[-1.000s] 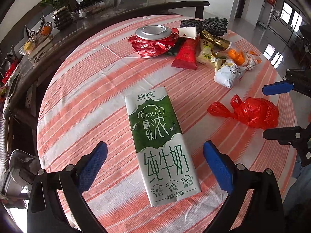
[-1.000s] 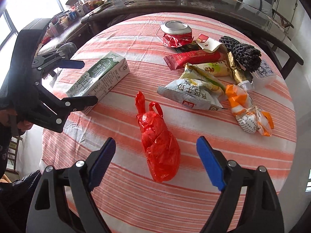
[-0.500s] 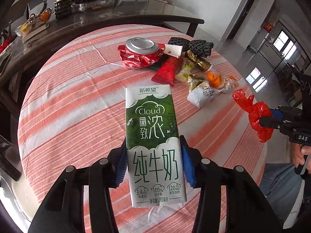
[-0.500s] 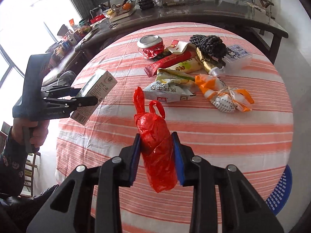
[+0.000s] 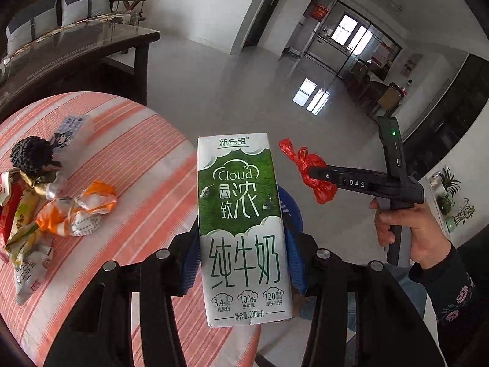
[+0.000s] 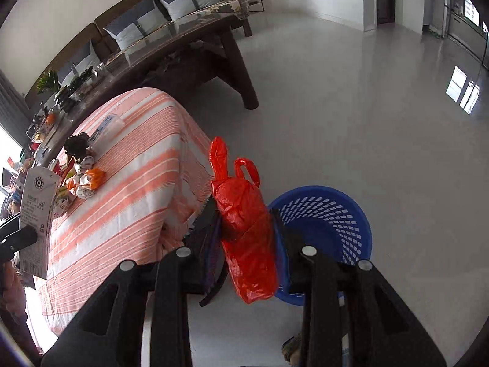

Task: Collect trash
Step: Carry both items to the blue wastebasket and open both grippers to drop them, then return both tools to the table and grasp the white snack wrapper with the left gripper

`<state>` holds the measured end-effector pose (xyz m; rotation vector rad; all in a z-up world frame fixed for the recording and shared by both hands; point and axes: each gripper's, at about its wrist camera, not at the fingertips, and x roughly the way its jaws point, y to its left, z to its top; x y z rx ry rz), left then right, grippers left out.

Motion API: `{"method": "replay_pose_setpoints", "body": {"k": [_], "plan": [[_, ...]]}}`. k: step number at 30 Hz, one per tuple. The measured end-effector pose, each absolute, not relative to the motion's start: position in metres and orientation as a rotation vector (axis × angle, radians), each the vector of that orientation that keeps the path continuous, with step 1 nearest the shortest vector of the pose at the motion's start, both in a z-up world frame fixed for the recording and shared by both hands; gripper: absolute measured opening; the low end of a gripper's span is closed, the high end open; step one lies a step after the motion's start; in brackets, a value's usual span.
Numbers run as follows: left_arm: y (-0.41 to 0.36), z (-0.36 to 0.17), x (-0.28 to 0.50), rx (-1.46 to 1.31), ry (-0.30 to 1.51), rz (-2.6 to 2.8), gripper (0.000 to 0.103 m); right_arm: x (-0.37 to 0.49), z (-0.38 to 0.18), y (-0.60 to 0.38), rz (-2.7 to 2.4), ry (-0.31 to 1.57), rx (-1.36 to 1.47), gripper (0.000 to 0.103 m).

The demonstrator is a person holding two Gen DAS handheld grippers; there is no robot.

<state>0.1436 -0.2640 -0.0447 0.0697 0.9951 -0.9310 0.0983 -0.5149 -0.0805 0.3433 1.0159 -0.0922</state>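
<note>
1. I have the milk carton (image 5: 244,229) clamped in my left gripper (image 5: 243,263), the blue pads pressing its two long sides near the bottom end. It is off the table, held past the near right edge of the striped cloth, with part of the blue basket (image 5: 290,211) showing just behind it.
2. The carton is a slim white and green box, printed face toward my camera. Its corners look square and undented, so I judge it stiff enough to drop cleanly.
3. My right gripper (image 6: 247,238) is closed on the red plastic bag (image 6: 247,223). The bag is crumpled and knotted, its two handle loops sticking up and its lower end hanging below the pads. In the right wrist view it sits over the near left rim of the blue basket (image 6: 336,211), which stands on the floor just right of the table.
4. I judge the step in hand to be the carry to the bin, with both pieces lifted and neither released.
5. The next move calls for bringing each gripper squarely over the basket mouth, then parting the pads. The bag is light and may cling to a pad.
6. Left on the tablecloth (image 5: 146,165) are the orange wrapper (image 5: 79,211), a pile of snack packets (image 5: 21,229), a black net bundle (image 5: 32,154) and a clear pack (image 5: 71,130) at the far side.
</note>
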Motion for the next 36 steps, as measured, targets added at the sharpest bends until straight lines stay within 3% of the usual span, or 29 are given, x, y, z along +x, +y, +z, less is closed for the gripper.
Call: {"method": "replay_pose_setpoints", "body": {"k": [8,17,18,19,21,23,25,29,30,31,36], "plan": [[-0.414,-0.104,0.151,0.151,1.069,-1.001,0.048,0.090,-0.138,-0.601,-0.233,1.052,0.476,0.030],[-0.482,-0.170,0.163,0.196,1.117,-0.982,0.051,0.089,-0.172,-0.643,-0.259,1.055,0.595,0.033],[-0.486,-0.176,0.166,0.202,1.105,-0.975,0.060,0.087,-0.174,-0.646,-0.261,1.052,0.604,0.036],[-0.490,-0.179,0.167,0.207,1.096,-0.968,0.078,0.086,-0.177,-0.649,-0.262,1.052,0.615,0.044],[-0.492,-0.181,0.169,0.204,1.065,-0.946,0.088,0.086,-0.179,-0.653,-0.259,1.051,0.636,0.051],[-0.488,-0.176,0.172,0.183,1.046,-0.944,0.089,0.082,-0.177,-0.655,-0.263,1.046,0.636,0.051],[-0.477,-0.162,0.168,0.154,0.992,-0.933,0.098,0.076,-0.171,-0.658,-0.274,1.021,0.635,0.056],[-0.444,-0.128,0.146,0.114,0.802,-0.984,0.098,0.072,-0.148,-0.649,-0.294,0.942,0.608,0.061],[-0.436,-0.120,0.140,0.115,0.780,-0.995,0.098,0.069,-0.139,-0.646,-0.298,0.917,0.597,0.067],[-0.428,-0.113,0.134,0.124,0.771,-0.982,0.098,0.067,-0.130,-0.641,-0.303,0.889,0.580,0.073],[-0.381,-0.085,0.100,0.178,0.795,-0.900,0.098,0.062,-0.082,-0.592,-0.290,0.719,0.421,0.079]]}}
